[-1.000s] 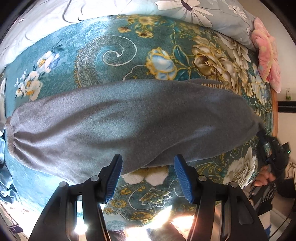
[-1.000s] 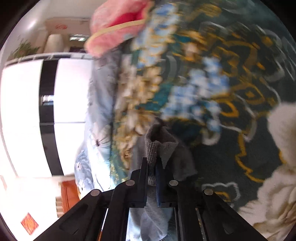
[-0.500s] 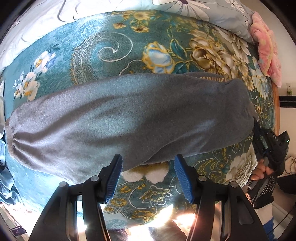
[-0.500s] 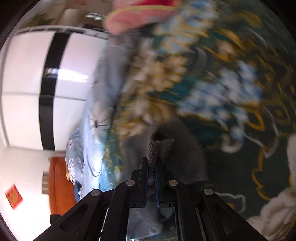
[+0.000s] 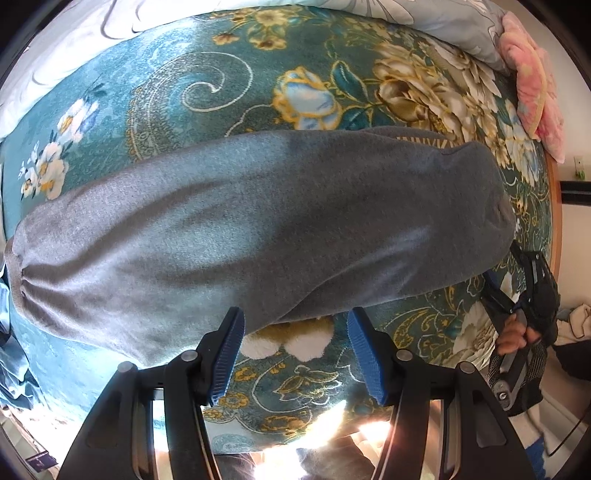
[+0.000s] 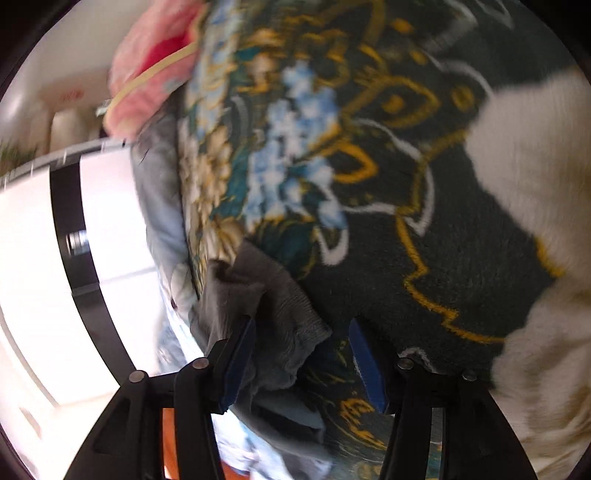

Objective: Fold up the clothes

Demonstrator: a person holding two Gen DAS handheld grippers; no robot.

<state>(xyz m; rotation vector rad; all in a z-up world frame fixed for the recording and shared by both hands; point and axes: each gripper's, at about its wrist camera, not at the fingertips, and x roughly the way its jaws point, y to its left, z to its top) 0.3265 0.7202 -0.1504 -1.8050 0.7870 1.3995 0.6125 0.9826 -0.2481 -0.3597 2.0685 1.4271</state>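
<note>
A grey garment [image 5: 258,221], folded into one long band, lies across the teal floral blanket [image 5: 184,92]. My left gripper [image 5: 295,321] hangs open above its near edge, nothing between the blue pads. At the garment's right end a hand holds my right gripper [image 5: 496,284]. In the right wrist view my right gripper [image 6: 303,328] is opening. The garment's ribbed grey end [image 6: 266,291] sits loose between the jaws, against the left finger, and the pads do not press on it.
A pink cushion [image 5: 535,81] and a pale flowered quilt [image 5: 424,14] lie at the far edge of the bed. Blue cloth [image 5: 11,365] bunches at the left edge. Bright wall panels [image 6: 44,258] stand beyond the bed's side.
My right gripper's jaws, shut on the grey end before, have parted, and it has sunk toward the blanket. The garment's right end has settled flatter. The left gripper has not moved.
</note>
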